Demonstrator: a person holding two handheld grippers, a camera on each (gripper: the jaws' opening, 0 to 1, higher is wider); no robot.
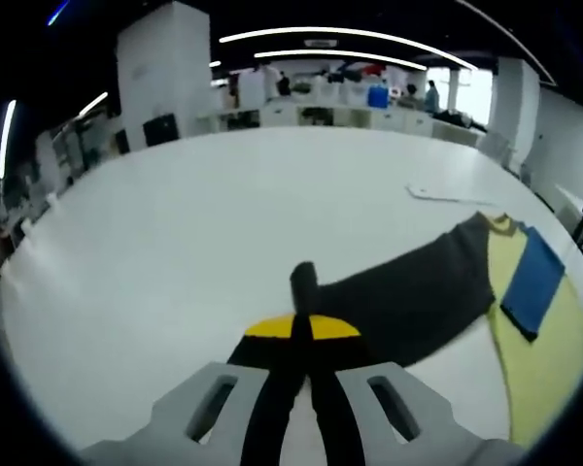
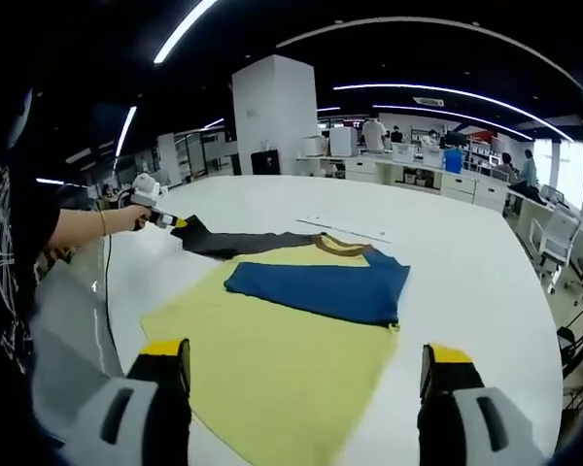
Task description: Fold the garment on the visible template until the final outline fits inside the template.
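Yellow shirt (image 2: 272, 359) lay flat on the white table (image 2: 447, 262); left gripper (image 1: 306, 335) fingers clamped its dark sleeve (image 1: 408, 291), apparently for folding; right gripper (image 2: 306, 374) fingers hovered apart.

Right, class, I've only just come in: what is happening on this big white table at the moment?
A person is folding a shirt on a white table with a gripper in each hand. The left gripper is shut on the dark sleeve, holding its end out to the side. The blue sleeve already lies folded across the yellow body. The right gripper hangs open above the shirt's near edge, holding nothing. The folding is not finished.
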